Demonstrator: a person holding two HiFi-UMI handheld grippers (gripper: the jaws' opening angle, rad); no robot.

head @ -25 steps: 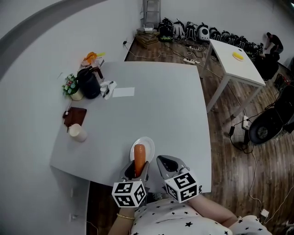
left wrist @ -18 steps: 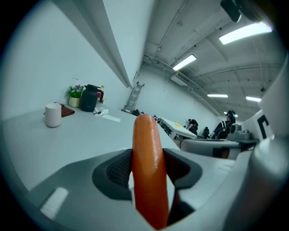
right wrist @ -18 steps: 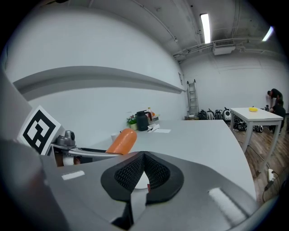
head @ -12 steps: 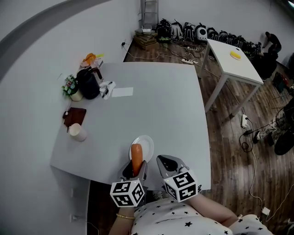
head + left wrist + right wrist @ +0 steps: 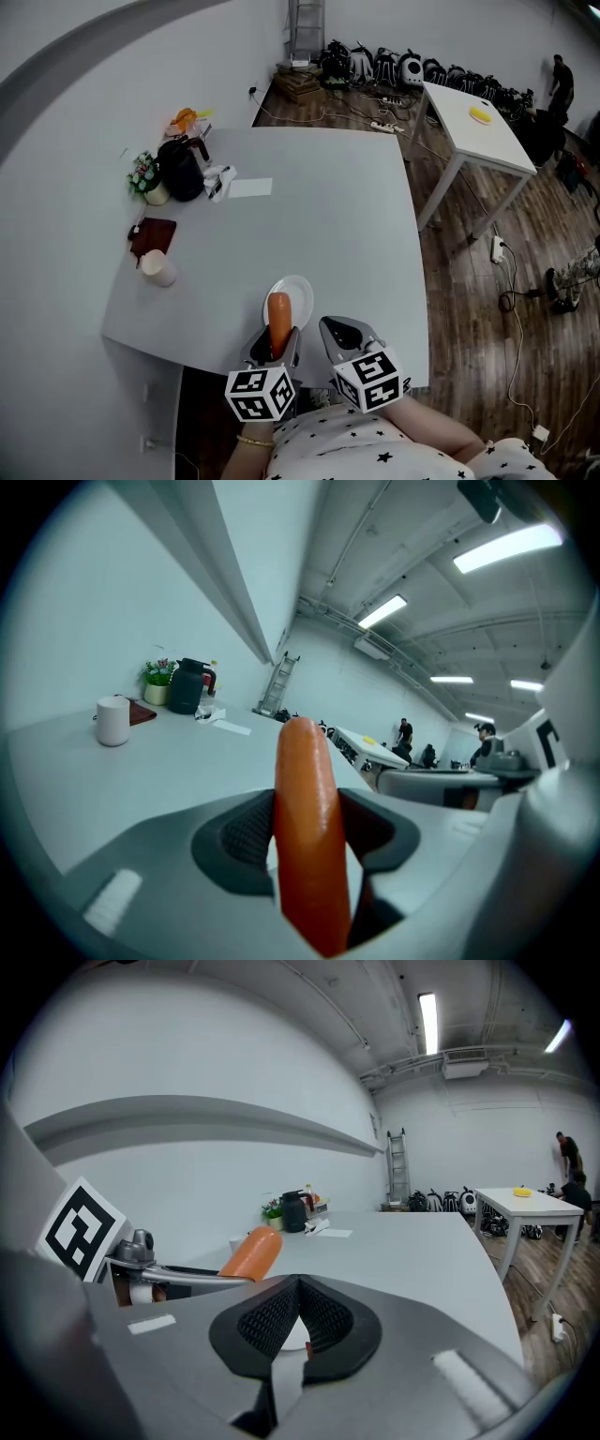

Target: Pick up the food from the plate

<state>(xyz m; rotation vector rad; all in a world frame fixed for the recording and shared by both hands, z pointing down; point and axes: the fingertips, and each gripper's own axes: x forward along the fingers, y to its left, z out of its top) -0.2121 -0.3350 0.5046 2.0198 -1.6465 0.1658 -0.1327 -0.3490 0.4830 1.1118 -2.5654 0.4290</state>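
Note:
An orange sausage (image 5: 278, 321) stands up between the jaws of my left gripper (image 5: 274, 354), which is shut on it; in the left gripper view the sausage (image 5: 307, 827) fills the gap between the black pads. It is held just above the near side of a small white plate (image 5: 298, 292) at the table's front edge. My right gripper (image 5: 339, 338) hovers just to the right with its jaws shut and nothing between them. From the right gripper view the sausage (image 5: 251, 1251) shows at the left and a bit of the plate (image 5: 296, 1334) shows behind the pads.
The grey table (image 5: 319, 206) carries a white cup (image 5: 157, 270), a brown notebook (image 5: 153, 235), a black kettle (image 5: 180, 169), a small flower pot (image 5: 144, 176) and a white paper (image 5: 250, 187) along its left side. A second white table (image 5: 478, 127) stands at the far right.
The left gripper has lifted the sausage slightly and drawn it a little leftward over the plate's near side. The right gripper has stayed where it was.

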